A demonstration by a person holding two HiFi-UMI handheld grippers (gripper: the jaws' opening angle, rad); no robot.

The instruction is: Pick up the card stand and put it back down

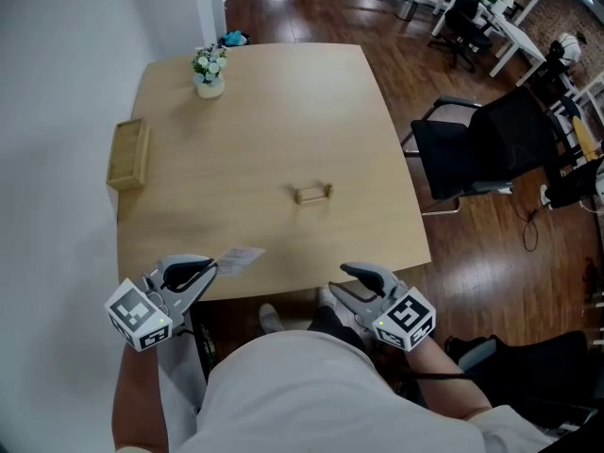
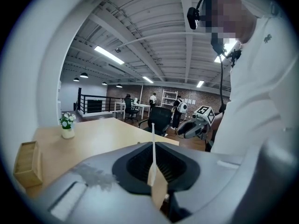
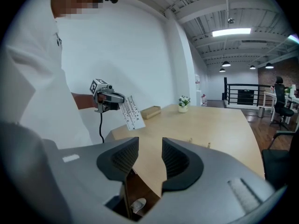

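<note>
Card stand [image 1: 312, 193] sits roughly mid-worktop [image 1: 283, 111], near-side up, nothing in it, well apart from both tools; no sign it has been lifted yet, so I judge the pick not started.

Left tool [image 1: 208, 271] is clamped on a printed card [image 1: 238, 257]; its own view shows the card edge-on, pinched between pads that are almost together; a thin sheet needs no wider gap. The card hangs over the near-left corner of the worktop, away from the stand; my read is that with the card off it, the stand lifts bare, with nothing to tip out.

Right tool [image 1: 342, 282] has its jaws apart with nothing between them; through the gap I see only the worktop edge and floor; it hovers at the near edge, pointed towards the stand, so I take it as the free one for the pick.

The stand looks small, low and light; I'd grip it low across its narrow width so it can't swing; the main risk is nudging it along the smooth top before the pads bite.

Wooden box [image 1: 128, 154] and flower vase [image 1: 209, 74] sit along the far-left side, well apart from the stand; neither blocks the approach.
</note>
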